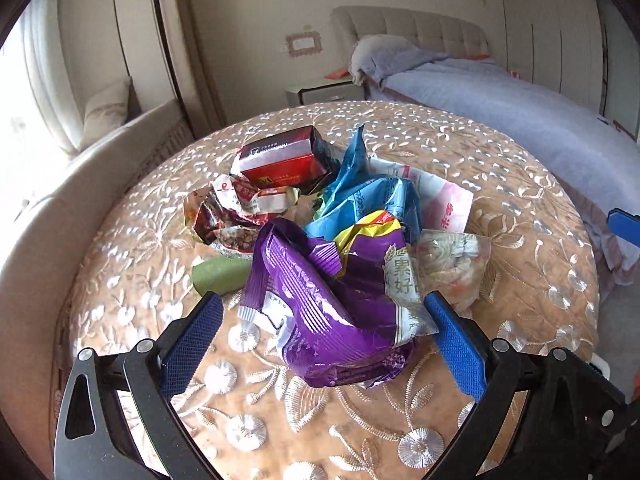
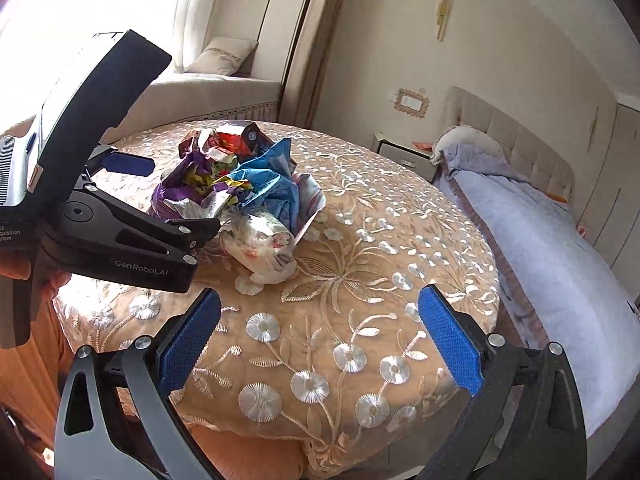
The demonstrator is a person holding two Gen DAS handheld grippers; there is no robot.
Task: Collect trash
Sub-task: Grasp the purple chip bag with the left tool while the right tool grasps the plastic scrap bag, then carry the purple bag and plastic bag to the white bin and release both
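Observation:
A heap of trash lies on a round table with an embroidered gold cloth (image 1: 500,184). It holds a purple snack bag (image 1: 332,320), a blue wrapper (image 1: 364,196), a red box (image 1: 284,160), a crumpled red-white wrapper (image 1: 228,216), a clear plastic bag (image 1: 452,268) and a green piece (image 1: 220,274). My left gripper (image 1: 324,316) is open, its blue pads on either side of the purple bag. My right gripper (image 2: 320,316) is open and empty above the cloth (image 2: 380,240), nearer than the heap (image 2: 240,184). The left gripper also shows in the right wrist view (image 2: 176,200).
A bed with a lilac cover (image 1: 520,112) stands right of the table, with a nightstand (image 1: 320,90) behind. A window seat with a cushion (image 1: 108,108) lies to the left. The table's front edge (image 2: 320,448) is close below my right gripper.

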